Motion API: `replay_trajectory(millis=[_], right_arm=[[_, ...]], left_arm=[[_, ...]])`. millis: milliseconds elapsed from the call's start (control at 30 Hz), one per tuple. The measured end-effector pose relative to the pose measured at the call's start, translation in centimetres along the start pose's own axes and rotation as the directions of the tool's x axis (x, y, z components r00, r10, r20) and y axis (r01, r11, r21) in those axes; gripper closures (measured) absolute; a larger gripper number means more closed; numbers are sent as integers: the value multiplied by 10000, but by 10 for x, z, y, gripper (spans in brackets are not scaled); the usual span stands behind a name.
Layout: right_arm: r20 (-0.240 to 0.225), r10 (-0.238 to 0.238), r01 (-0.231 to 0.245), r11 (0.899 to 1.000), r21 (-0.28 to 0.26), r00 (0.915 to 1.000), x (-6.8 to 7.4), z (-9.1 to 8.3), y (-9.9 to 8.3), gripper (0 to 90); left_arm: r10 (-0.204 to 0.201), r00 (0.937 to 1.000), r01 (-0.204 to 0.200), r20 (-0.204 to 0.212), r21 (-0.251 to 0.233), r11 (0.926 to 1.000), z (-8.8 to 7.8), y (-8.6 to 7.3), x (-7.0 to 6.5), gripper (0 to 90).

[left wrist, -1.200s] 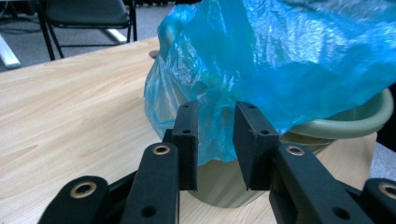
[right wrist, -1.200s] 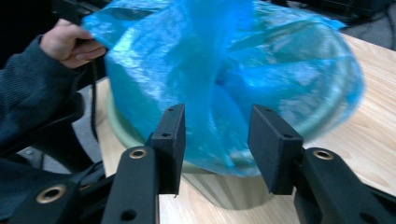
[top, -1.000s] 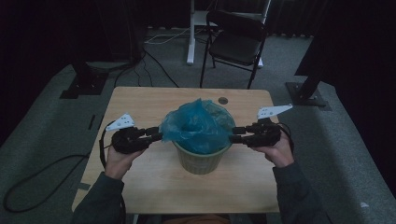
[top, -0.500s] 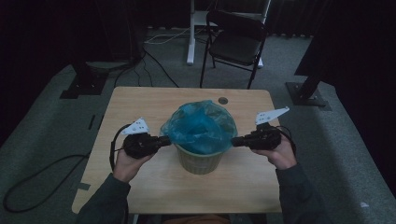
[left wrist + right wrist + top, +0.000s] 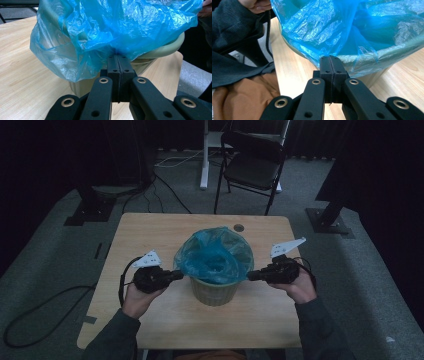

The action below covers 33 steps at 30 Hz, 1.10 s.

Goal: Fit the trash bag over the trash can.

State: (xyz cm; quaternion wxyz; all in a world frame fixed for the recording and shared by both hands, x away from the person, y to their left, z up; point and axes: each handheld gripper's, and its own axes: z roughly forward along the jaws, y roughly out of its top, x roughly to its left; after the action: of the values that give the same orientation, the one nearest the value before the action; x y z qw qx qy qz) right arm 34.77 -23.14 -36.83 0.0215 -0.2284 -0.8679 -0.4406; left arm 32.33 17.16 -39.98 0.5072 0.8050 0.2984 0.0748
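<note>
Both grippers are clamped on the blue bin liner (image 5: 216, 255) draped over the beige wastebasket (image 5: 215, 290) at mid-table — left gripper (image 5: 117, 58) and right gripper (image 5: 329, 58) each pinching film at the rim. Risk: thin plastic tears or the bin tips w/ uneven pull. Vs earlier frames, jaws have just been closing — left hand sits lower, nearer the frame's bottom.

Blue bin liner (image 5: 125, 27): thin, crinkled, glossy translucent plastic film. Waste bin (image 5: 172, 46): smooth, matt, pale green-beige plastic. Table (image 5: 150, 235): light wood-grain top, smooth satin finish. Gripper jaws: matt black plastic with brass-coloured metal eyelets. Sleeve (image 5: 229, 22): dark ribbed knit cloth. Floor (image 5: 60, 250): grey, rough carpet.
</note>
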Motion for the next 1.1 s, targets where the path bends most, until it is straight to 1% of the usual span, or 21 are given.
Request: replay_trajectory(millis=[67,167,200,267,400,500,533,567,600,633,667,733,767,800,833,867,967,1000,1033,1067,1100], right_arm=[[137,12,-11,10000,-48,9999,-2,0,1,900],[241,195,-190,9996,-216,9995,-8,0,1,900],[241,265,-258,9993,-280,9994,-9,0,0,900],[160,329,-323,9988,-379,9993,-12,0,-1,900],[174,363,-359,9991,-228,9992,-13,0,-5,900],[238,325,-323,9994,-89,9992,-11,2,-7,900],[246,299,-297,9995,-101,9992,-11,2,-7,900],[246,299,-297,9995,-101,9992,-11,2,-7,900],[288,254,-250,9996,-125,9993,-11,1,-6,900],[296,260,-256,9995,-158,9992,-11,0,-5,900],[318,245,-240,9996,-166,9992,-11,-1,-5,900],[349,245,-237,9995,-214,9991,-10,-2,-4,899],[349,245,-237,9995,-214,9991,-10,-2,-4,899],[363,252,-242,9993,-286,9990,-10,-3,-4,897],[363,252,-242,9993,-286,9990,-10,-3,-4,897],[395,248,-236,9992,-312,9989,-10,-4,-4,893],[404,259,-248,9993,-281,9988,-10,-3,-4,885],[404,259,-248,9993,-281,9988,-10,-3,-4,885],[404,259,-248,9993,-282,9988,-10,-3,-4,884],[400,261,-249,9992,-305,9989,-10,-2,-3,881],[392,248,-236,9992,-316,9989,-10,-2,-3,880]], left_arm=[[-35,10000,35,-65,-43,10000,3,1,2,896],[-105,9999,105,-35,-118,9999,6,2,4,897],[-131,9999,131,-14,-162,9998,8,2,5,897],[-113,9999,113,-20,-36,9999,10,1,5,897],[137,9999,-138,61,297,9995,19,-1,-1,897],[230,9997,-231,29,327,9992,21,0,-4,896],[315,9994,-312,-135,224,9993,19,1,-5,894],[315,9994,-312,-135,224,9993,19,1,-5,864],[399,9985,-399,-385,4,9992,13,2,-6,819],[512,9975,-512,-488,9,9987,10,2,-5,792],[511,9971,-517,-572,-84,9986,7,1,-5,757],[416,9970,-432,-645,-242,9988,1,0,-3,703],[416,9970,-432,-645,-242,9988,1,0,-3,678],[366,9962,-398,-793,-383,9985,-4,-1,-1,661],[366,9962,-398,-793,-383,9985,-4,-1,-1,630],[285,9942,-336,-1041,-477,9983,-8,-2,1,601],[210,9939,-291,-1082,-738,9968,-14,-1,4,524],[210,9939,-291,-1082,-738,9968,-14,-1,4,505],[220,9948,-305,-991,-850,9959,-16,0,4,505],[284,9948,-389,-981,-1074,9935,-17,4,4,469],[315,9950,-426,-944,-1174,9922,-18,7,3,456]])
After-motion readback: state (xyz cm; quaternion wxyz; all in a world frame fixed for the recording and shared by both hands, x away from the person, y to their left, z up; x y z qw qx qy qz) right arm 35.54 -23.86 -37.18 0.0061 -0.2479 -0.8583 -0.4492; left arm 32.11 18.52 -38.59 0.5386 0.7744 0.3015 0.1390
